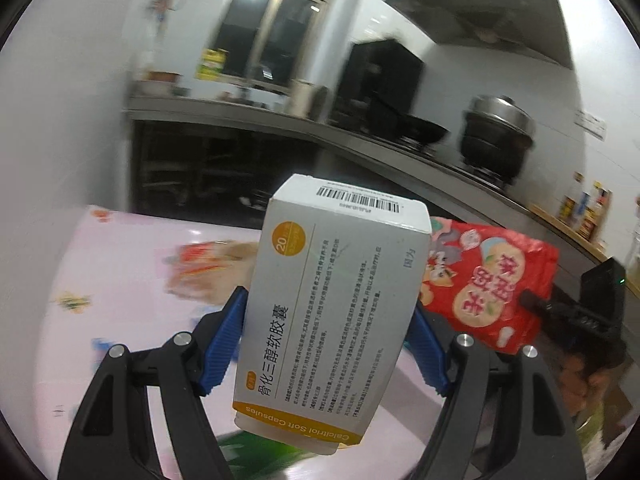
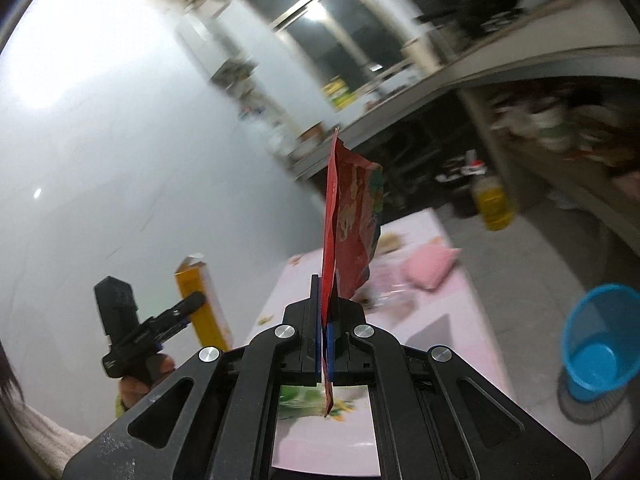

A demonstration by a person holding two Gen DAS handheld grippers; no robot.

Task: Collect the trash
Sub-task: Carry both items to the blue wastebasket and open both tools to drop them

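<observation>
My left gripper (image 1: 328, 304) is shut on a white and orange medicine box (image 1: 332, 300), its blue pads (image 1: 226, 340) pressing on both sides and lifting it above the pink table (image 1: 132, 264). To the right, a red snack bag (image 1: 492, 284) hangs from the other gripper (image 1: 536, 302). In the right wrist view my right gripper (image 2: 326, 300) is shut on that red snack bag (image 2: 352, 216), which stands up edge-on between the pads. At the left of that view, the left gripper (image 2: 188, 306) holds the box (image 2: 204, 300) in the air.
A blue waste basket (image 2: 600, 344) stands on the floor right of the table (image 2: 440, 320). A pink packet (image 2: 430, 266) and other blurred wrappers (image 1: 208, 268) lie on the table. A yellow bottle (image 2: 494, 204) sits on the floor beyond. Pots (image 1: 496, 136) stand on the kitchen counter behind.
</observation>
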